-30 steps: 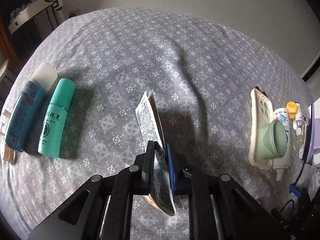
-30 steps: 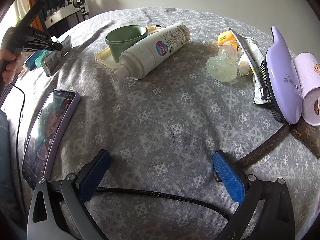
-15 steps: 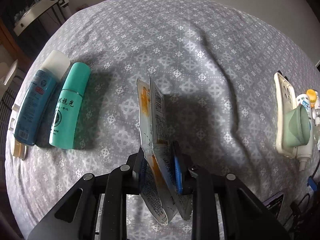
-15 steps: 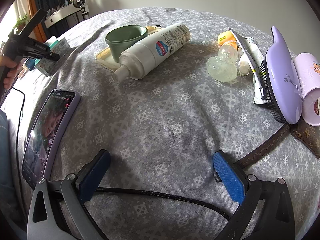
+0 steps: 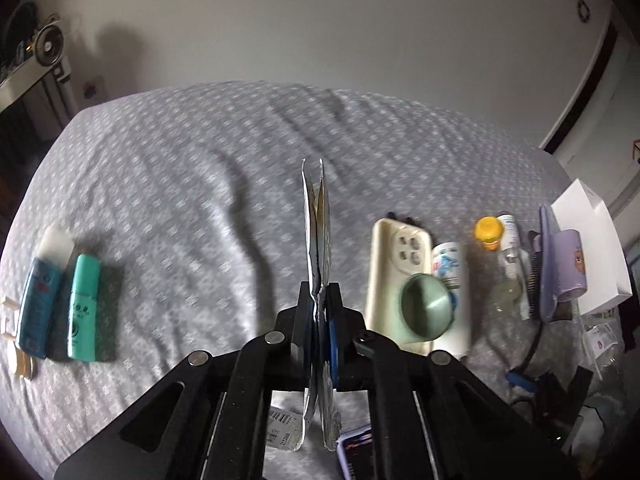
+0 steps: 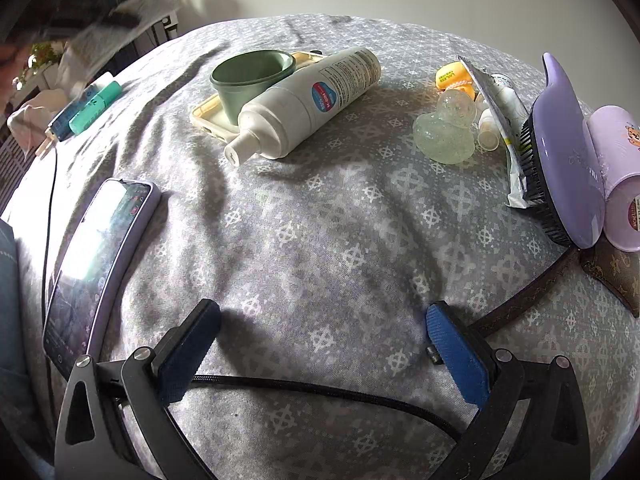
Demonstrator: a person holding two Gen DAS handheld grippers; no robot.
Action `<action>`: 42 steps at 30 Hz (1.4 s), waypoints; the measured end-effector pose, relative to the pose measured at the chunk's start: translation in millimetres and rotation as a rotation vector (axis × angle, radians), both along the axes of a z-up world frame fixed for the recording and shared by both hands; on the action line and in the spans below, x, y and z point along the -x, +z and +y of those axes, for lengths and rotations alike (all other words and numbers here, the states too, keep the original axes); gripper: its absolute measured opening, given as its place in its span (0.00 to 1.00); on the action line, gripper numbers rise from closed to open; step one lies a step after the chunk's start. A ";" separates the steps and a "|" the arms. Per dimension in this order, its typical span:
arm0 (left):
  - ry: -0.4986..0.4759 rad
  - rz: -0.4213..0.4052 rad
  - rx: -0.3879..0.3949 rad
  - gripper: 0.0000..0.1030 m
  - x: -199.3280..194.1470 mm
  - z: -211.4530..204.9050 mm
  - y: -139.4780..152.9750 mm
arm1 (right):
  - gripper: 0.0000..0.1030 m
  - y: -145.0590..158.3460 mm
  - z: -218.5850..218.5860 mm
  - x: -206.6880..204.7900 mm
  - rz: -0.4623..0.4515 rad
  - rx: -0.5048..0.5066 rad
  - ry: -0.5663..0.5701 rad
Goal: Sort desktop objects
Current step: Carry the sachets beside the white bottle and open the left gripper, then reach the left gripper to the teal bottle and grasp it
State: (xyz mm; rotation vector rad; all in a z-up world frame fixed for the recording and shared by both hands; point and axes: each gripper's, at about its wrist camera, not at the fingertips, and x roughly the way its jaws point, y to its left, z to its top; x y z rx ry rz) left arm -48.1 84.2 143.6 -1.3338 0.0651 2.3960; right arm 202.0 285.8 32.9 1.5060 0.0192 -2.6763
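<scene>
Left wrist: sachets (image 5: pixel 318 236), lower ends hidden.

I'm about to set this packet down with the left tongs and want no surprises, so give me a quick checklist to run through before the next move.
1. Left tongs clamped on the flat packet: ok, pads pressed on it.
2. Packet clear of the grey cloth: ok, held edge-on above it.
3. Open spot beside the teal bottle and blue bottle: ok, bare cloth to their right.
4. Right tongs free: ok, open, nothing between them.
5. Black cable under the right tongs: not ok, it crosses between the fingers.
6. Packet contents intact: cannot tell.
</scene>
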 end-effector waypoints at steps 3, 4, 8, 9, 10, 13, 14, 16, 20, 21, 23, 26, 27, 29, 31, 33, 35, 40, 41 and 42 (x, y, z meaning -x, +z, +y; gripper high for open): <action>-0.074 0.008 0.003 0.05 2.3 47.2 6.4 | 1.00 0.0 0.1 -0.2 0.000 0.000 0.000; -0.095 0.003 -0.002 0.05 2.1 62.0 5.8 | 1.00 0.0 -0.1 0.0 0.000 0.000 0.000; -0.177 -0.030 -0.005 0.05 -3.1 118.8 -5.8 | 1.00 0.0 0.1 -0.3 0.001 0.000 0.000; -0.197 -0.039 0.000 0.05 -4.2 132.5 -9.9 | 1.00 0.1 0.2 -0.4 0.001 0.000 0.000; -0.217 -0.047 0.007 0.05 -5.4 144.8 -13.9 | 1.00 0.1 0.4 -0.7 0.001 0.000 0.000; -0.268 -0.065 0.029 0.05 -9.4 177.4 -23.9 | 1.00 0.1 0.4 -0.7 0.001 0.000 0.000; -0.281 -0.066 0.035 0.05 -11.5 186.3 -25.8 | 1.00 0.1 0.4 -0.8 0.001 0.000 0.000; -0.304 -0.071 0.038 0.05 -15.6 199.8 -27.5 | 1.00 0.1 0.5 -0.9 0.001 0.000 0.000; -0.328 -0.093 0.041 0.07 -19.2 215.5 -32.8 | 1.00 0.1 0.9 -1.3 0.001 0.000 0.000; -0.328 -0.104 0.043 0.08 -19.6 216.8 -34.2 | 1.00 0.2 1.0 -1.5 0.001 0.000 0.000; -0.302 -0.126 0.050 0.16 -18.9 214.1 -35.5 | 1.00 0.1 1.1 -1.5 0.001 0.000 0.000; -0.255 -0.140 0.029 0.50 -15.7 198.6 -31.3 | 1.00 0.1 1.4 -1.7 0.001 0.001 0.000; -0.238 -0.118 0.021 0.61 -15.5 189.9 -26.4 | 1.00 0.2 1.5 -1.9 0.001 0.001 0.000; -0.199 -0.052 0.008 0.81 -15.6 167.4 -14.2 | 1.00 0.2 1.6 -1.9 0.001 0.001 0.000; -0.172 -0.026 0.003 0.81 -12.8 141.7 -4.6 | 1.00 0.2 1.7 -2.0 0.001 0.000 0.000; -0.134 -0.009 0.017 0.81 -9.2 111.2 2.2 | 1.00 0.2 2.1 -2.4 0.001 0.000 0.001; -0.085 0.006 0.046 0.81 -6.4 75.3 5.4 | 1.00 0.2 2.0 -2.1 0.001 0.000 0.001; 0.084 0.005 0.108 0.81 -0.2 -32.1 -0.8 | 1.00 0.2 2.7 -2.6 0.001 -0.001 0.002; 0.121 0.003 0.121 0.81 0.5 -53.7 -3.0 | 1.00 0.2 2.5 -2.3 0.001 0.000 0.002; 0.157 -0.006 0.131 0.81 1.0 -72.7 -6.8 | 1.00 0.2 2.9 -2.7 0.001 -0.001 0.002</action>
